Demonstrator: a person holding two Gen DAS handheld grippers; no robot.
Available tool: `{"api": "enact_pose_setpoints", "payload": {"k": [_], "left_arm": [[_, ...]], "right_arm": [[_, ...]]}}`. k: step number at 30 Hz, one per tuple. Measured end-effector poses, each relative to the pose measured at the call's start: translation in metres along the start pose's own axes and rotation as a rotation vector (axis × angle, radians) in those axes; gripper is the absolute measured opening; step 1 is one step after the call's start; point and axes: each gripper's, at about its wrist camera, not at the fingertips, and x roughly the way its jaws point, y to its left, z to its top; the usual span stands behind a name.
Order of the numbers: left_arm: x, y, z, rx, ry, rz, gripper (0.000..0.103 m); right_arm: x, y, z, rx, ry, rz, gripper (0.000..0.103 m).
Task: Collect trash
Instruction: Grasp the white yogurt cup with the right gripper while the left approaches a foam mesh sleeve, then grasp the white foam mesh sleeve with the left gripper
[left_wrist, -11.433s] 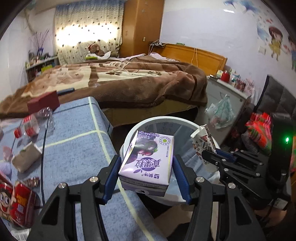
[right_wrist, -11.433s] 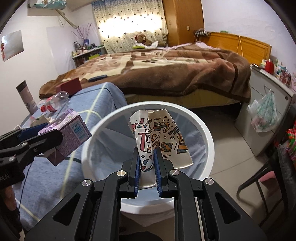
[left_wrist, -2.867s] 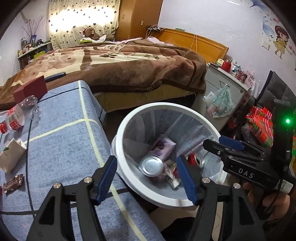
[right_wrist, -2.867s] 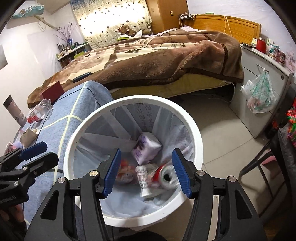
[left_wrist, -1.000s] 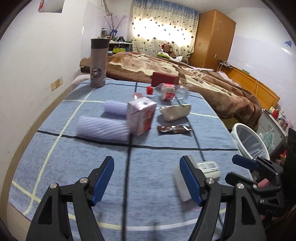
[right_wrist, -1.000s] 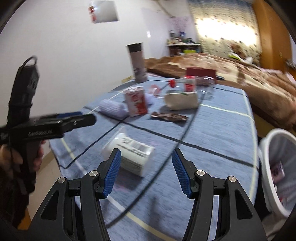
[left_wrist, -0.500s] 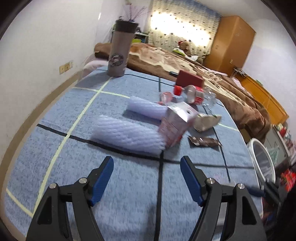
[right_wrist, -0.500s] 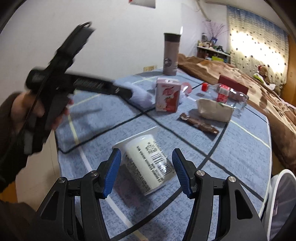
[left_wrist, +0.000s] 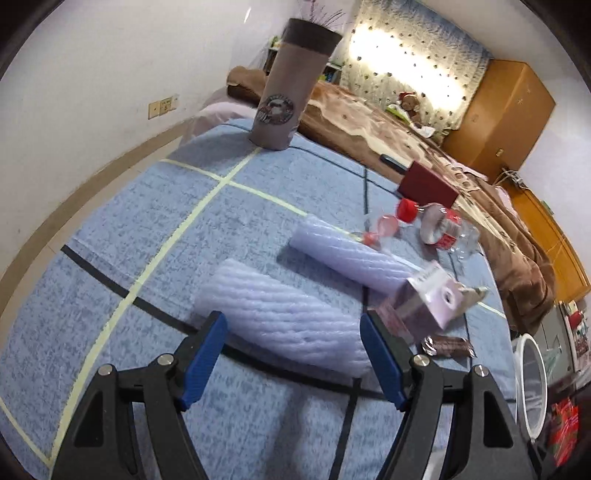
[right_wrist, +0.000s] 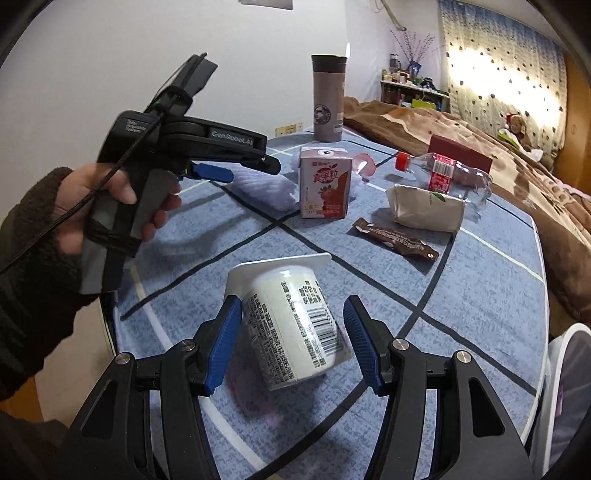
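Observation:
My right gripper (right_wrist: 291, 318) stands open around a white yogurt cup (right_wrist: 295, 325) that lies on its side on the blue table cloth (right_wrist: 480, 288). The cup is between the blue pads, with a gap at the right pad. My left gripper (left_wrist: 293, 332) is open too and hovers just before a white foam sleeve (left_wrist: 284, 317). A person's hand holds this left gripper (right_wrist: 251, 168) at the left of the right wrist view. More trash lies beyond: a second foam sleeve (left_wrist: 347, 254), a pink drink carton (right_wrist: 325, 184), a brown wrapper (right_wrist: 397, 240), a plastic bottle (right_wrist: 443, 171) and a paper pack (right_wrist: 424, 208).
A white bin (right_wrist: 569, 387) stands off the table's right edge. A tall grey tumbler (right_wrist: 328, 99) and a dark red box (right_wrist: 461, 155) sit at the table's far side, with a bed behind. A black cable (left_wrist: 347, 424) crosses the cloth.
My left gripper has moved in and down toward the near foam sleeve and rolled. The right gripper has stayed around the yogurt cup, which now sits slightly deeper between its fingers.

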Motion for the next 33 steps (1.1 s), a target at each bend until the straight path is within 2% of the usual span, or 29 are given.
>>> {"api": "enact_pose_setpoints", "payload": {"k": [2,7,14,20,22,25,28,33], "left_arm": [[0.007,0.000,0.003,-0.018,0.019,-0.017,0.076],[0.021,-0.003,0.005,-0.039,0.038,0.010,0.077],[0.024,-0.011,0.003,0.022,0.028,0.054,0.076],[0.023,-0.007,0.003,0.010,0.042,-0.002,0.061],[0.024,-0.008,0.003,-0.001,0.049,-0.028,0.049],[0.024,-0.010,0.003,-0.010,0.063,-0.074,0.038],[0.021,-0.014,0.003,0.009,0.058,-0.090,0.033],[0.010,-0.013,0.001,0.029,0.068,-0.125,0.030]], "right_arm": [[0.000,0.000,0.001,0.005,-0.003,-0.008,0.059],[0.002,0.000,0.001,0.030,-0.002,-0.006,0.053],[0.001,-0.008,0.001,0.081,-0.018,-0.040,0.052],[0.003,-0.015,0.003,0.134,-0.026,-0.064,0.052],[0.004,-0.017,0.003,0.151,-0.032,-0.072,0.052],[0.003,-0.020,0.003,0.168,-0.035,-0.079,0.052],[0.002,-0.023,0.003,0.176,-0.041,-0.089,0.052],[-0.001,-0.030,0.003,0.205,-0.058,-0.090,0.052]]}}
